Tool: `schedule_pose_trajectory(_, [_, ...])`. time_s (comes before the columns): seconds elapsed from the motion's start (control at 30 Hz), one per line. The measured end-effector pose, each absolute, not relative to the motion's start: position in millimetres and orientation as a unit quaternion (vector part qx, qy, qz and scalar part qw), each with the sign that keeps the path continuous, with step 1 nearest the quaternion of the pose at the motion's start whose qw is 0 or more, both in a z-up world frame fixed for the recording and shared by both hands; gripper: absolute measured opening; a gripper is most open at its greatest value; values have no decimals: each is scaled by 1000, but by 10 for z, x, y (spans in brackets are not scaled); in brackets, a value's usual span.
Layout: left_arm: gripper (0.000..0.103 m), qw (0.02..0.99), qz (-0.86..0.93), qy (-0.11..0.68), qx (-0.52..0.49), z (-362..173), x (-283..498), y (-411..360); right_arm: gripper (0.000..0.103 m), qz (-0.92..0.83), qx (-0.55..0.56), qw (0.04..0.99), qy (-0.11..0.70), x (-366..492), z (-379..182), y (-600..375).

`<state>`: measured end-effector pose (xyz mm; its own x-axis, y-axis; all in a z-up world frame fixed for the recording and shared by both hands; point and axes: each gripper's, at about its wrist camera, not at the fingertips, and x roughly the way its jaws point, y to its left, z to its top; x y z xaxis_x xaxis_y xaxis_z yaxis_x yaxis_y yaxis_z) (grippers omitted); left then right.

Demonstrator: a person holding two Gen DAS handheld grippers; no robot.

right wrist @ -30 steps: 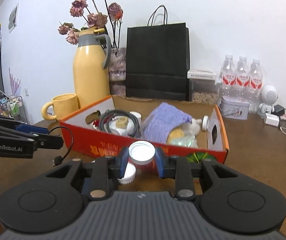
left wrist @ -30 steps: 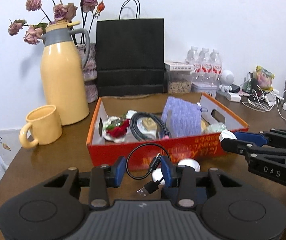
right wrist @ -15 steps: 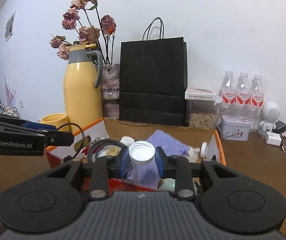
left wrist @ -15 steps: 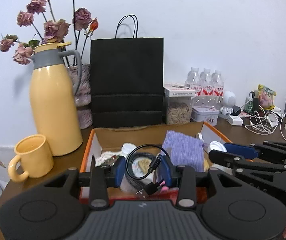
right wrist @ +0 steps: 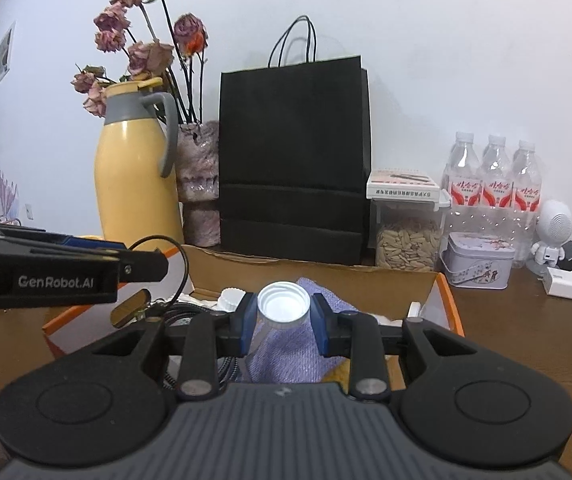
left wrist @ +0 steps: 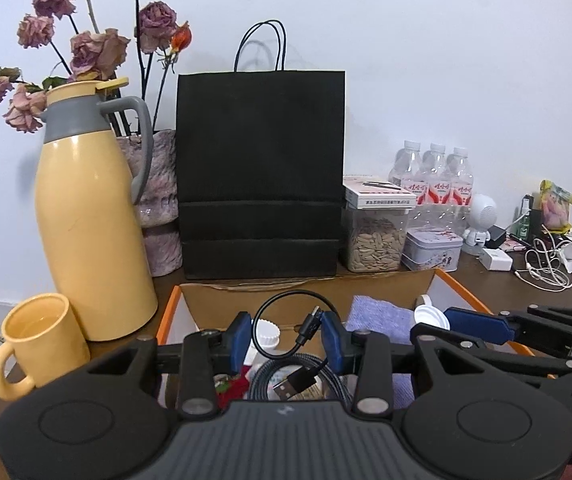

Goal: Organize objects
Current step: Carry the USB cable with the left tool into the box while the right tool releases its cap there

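An orange cardboard box (left wrist: 463, 293) lies open on the brown table. My left gripper (left wrist: 286, 337) hovers over its front part, shut on a short black USB cable (left wrist: 312, 321) that loops up between the pads. To its right, my right gripper (right wrist: 283, 317) is shut on a white cap (right wrist: 283, 305) with a clear body under it, above a purple cloth (right wrist: 290, 350) inside the box (right wrist: 448, 304). The box also holds a coiled grey cable (left wrist: 281, 372) and another white cap (left wrist: 266, 334). Each gripper shows at the edge of the other's view.
Behind the box stand a black paper bag (left wrist: 261, 176), a yellow thermos (left wrist: 85, 216), a vase of dried roses (left wrist: 159, 200) and a seed jar (left wrist: 376, 236). A yellow mug (left wrist: 39, 340) sits at the left. A tin, water bottles (right wrist: 494, 192) and chargers crowd the right.
Both grippers have moved forward and slightly up, from in front of the box to over it, each still carrying its thing. The box's red front wall has dropped out of sight.
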<state>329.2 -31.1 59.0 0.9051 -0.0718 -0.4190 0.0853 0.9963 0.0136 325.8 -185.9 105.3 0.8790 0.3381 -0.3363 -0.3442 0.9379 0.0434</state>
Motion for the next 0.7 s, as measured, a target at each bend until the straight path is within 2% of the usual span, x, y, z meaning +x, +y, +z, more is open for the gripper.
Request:
schedule_pose_trajectory(0.43, [36, 972, -22, 234, 24, 423, 3612, -300, 29, 166, -21, 967, 191, 3532, 958, -1814])
schedule_pose_trajectory(0.53, [41, 971, -14, 236, 26, 413, 3625, -299, 29, 164, -23, 967, 195, 3546, 948, -1811])
schedule_pose_trajectory(0.57, [47, 971, -12, 237, 27, 411, 3626, -298, 31, 160, -22, 967, 196, 3546, 946, -1818])
schedule_pose_trajectory(0.6, [54, 971, -8, 237, 28, 408, 3627, -297, 39, 155, -22, 968, 197, 3546, 943, -1827])
schedule_pose_trajectory(0.63, [74, 971, -4, 236, 28, 406, 3630, -294, 46, 151, -23, 968, 199, 3548, 938, -1832])
schedule_pose_trajectory(0.67, [92, 971, 0, 237, 29, 404, 3634, -290, 65, 146, -23, 968, 201, 3551, 933, -1840])
schedule_pose_trajectory(0.7, [96, 972, 5, 234, 30, 403, 3633, -285, 84, 141, -23, 969, 202, 3553, 927, -1849])
